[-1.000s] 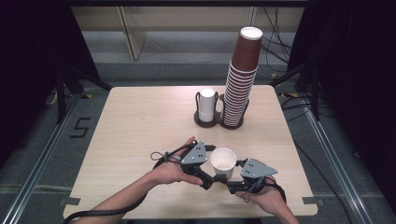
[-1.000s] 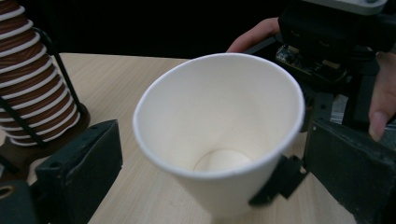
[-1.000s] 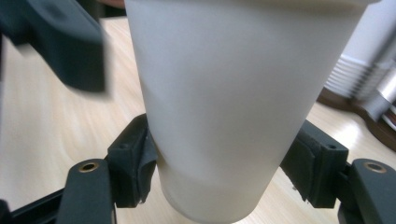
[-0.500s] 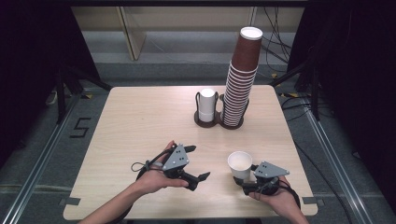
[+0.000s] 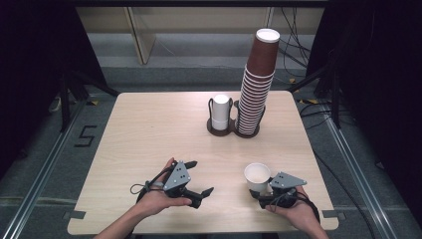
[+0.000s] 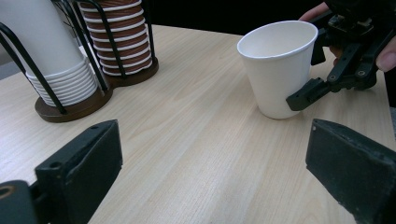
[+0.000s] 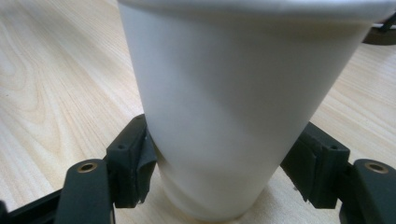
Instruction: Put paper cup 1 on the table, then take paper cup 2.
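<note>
A white paper cup [image 5: 257, 175] stands on the wooden table [image 5: 149, 129] near its front right. My right gripper [image 5: 262, 192] is shut on the cup's lower part. In the right gripper view both pads [image 7: 140, 161] press the cup [image 7: 233, 107] just above its base. My left gripper [image 5: 200, 178] sits front and centre, a hand's width left of the cup, open with nothing between its fingers. In the left gripper view its wide jaws frame bare table, with the cup [image 6: 280, 65] and the other gripper [image 6: 345, 70] beyond them.
At the back centre a black wire holder [image 5: 234, 130] carries a short stack of white cups [image 5: 220, 112] and a tall stack of brown cups [image 5: 256, 84]. The table's front edge lies close under both hands. Dark floor and cables surround the table.
Both grippers met at the cup a second ago. The left one has let go and drawn away to the left. The right one has carried the cup right and down onto the table.
</note>
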Action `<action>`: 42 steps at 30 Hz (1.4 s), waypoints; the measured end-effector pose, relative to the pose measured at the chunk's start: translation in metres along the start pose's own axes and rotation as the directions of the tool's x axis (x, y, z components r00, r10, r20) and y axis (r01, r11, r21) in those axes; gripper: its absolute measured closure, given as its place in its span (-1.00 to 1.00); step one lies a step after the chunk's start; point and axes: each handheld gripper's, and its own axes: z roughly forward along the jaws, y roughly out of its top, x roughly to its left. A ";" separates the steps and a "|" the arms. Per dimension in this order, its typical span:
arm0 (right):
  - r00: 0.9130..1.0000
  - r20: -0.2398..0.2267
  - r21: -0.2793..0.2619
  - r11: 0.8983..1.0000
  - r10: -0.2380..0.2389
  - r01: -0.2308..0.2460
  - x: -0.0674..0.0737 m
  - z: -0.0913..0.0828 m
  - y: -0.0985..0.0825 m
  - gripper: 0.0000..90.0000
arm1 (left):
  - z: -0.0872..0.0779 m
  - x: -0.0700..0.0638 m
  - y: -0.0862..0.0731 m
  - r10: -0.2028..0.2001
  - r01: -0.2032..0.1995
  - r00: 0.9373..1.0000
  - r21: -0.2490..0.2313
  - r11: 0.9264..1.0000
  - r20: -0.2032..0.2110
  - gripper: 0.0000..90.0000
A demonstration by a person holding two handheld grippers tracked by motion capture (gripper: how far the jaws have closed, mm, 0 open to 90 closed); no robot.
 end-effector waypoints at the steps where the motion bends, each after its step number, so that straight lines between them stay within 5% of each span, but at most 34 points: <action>1: 1.000 0.005 0.002 1.000 -0.003 0.003 -0.001 0.000 0.000 -0.30 | 0.000 0.000 0.000 0.000 0.000 1.000 -0.002 1.000 0.000 -0.92; 7: 0.999 0.000 0.024 0.999 0.035 -0.035 0.001 0.000 -0.001 -0.34 | 0.001 -0.001 -0.003 -0.016 0.016 1.000 0.002 1.000 -0.004 -0.92; 10: 1.000 0.001 0.035 0.999 0.016 -0.016 -0.001 0.000 -0.002 -0.48 | 0.001 0.001 -0.004 -0.021 0.021 1.000 0.001 1.000 -0.005 -0.92; 18: 0.997 0.014 0.044 0.996 0.071 -0.071 -0.001 -0.009 -0.002 -0.87 | -0.002 0.007 -0.003 -0.063 0.063 0.998 -0.031 0.998 -0.008 -0.94; 21: 0.999 0.018 0.021 0.999 0.046 -0.047 -0.004 -0.014 0.000 -0.96 | -0.002 0.010 -0.001 -0.079 0.078 0.997 -0.056 0.995 -0.013 -0.95; 23: 0.997 0.006 0.025 0.996 0.083 -0.083 0.000 -0.017 0.002 -0.99 | -0.004 0.013 0.001 -0.081 0.080 0.997 -0.067 0.995 -0.015 -0.95; 26: 0.999 0.014 -0.010 0.999 0.038 -0.038 -0.001 -0.022 0.006 -0.99 | -0.005 0.015 0.003 -0.080 0.079 0.997 -0.079 0.994 -0.013 -0.95; 35: 0.999 0.032 -0.040 0.999 0.036 -0.035 0.002 -0.029 0.014 -0.99 | -0.009 0.016 0.003 -0.081 0.079 0.996 -0.080 0.994 -0.028 -0.96; 42: 0.998 0.058 -0.113 0.993 0.027 -0.020 0.000 -0.044 0.032 -0.99 | -0.009 0.017 0.004 -0.085 0.082 0.996 -0.093 0.992 -0.031 -0.96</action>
